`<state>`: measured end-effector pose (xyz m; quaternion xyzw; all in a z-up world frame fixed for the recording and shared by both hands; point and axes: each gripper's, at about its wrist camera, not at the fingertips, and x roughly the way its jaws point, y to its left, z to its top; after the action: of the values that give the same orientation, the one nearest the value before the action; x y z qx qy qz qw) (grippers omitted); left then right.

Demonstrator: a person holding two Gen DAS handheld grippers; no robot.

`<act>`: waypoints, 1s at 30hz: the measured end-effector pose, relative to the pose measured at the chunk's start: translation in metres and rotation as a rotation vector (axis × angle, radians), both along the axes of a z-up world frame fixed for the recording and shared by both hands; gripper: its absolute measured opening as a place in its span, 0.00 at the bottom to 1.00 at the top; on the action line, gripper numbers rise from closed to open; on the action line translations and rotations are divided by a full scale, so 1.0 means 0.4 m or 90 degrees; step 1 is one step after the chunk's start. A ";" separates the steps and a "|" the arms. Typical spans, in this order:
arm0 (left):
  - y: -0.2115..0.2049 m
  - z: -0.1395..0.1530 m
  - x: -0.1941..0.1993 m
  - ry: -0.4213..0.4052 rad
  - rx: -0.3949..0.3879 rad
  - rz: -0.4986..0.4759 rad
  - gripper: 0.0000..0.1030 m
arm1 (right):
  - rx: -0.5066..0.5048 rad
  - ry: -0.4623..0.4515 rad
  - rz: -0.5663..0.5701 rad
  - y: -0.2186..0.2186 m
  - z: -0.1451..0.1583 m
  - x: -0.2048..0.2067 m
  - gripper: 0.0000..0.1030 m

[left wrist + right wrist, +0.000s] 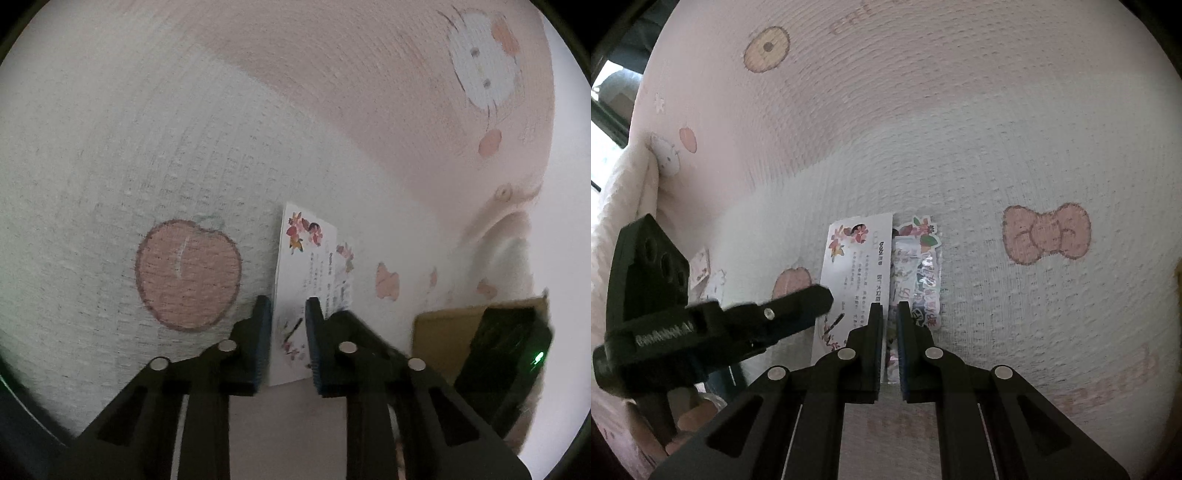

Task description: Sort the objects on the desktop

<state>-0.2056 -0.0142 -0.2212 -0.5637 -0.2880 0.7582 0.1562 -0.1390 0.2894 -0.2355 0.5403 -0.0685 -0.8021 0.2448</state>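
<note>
Two wrist cameras, both looking down close along their own jaws.

Each faces the pale pink-and-white woven cloth with cartoon prints (184, 129) from near; both share the white printed card with flower pictures (295, 266), and the right view catches the black left gripper (798, 302) at its left.

A white flower-printed card (855, 273) lies flat on the patterned cloth (997, 147), touching the left edge of a glossy sticker packet (918, 269), left of the bow print.
</note>
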 end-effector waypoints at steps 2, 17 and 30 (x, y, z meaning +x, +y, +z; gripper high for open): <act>0.011 0.002 -0.004 0.004 -0.022 -0.006 0.12 | -0.002 -0.002 0.000 0.003 0.000 0.002 0.04; -0.005 0.001 0.004 -0.002 -0.047 -0.024 0.12 | 0.010 -0.053 -0.104 0.070 0.013 -0.028 0.12; 0.004 0.007 0.002 -0.017 -0.059 -0.040 0.11 | 0.030 -0.028 -0.078 0.026 0.024 -0.012 0.46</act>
<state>-0.2050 -0.0126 -0.2184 -0.5893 -0.2367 0.7577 0.1501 -0.1440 0.2996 -0.2260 0.5581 -0.0878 -0.8050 0.1810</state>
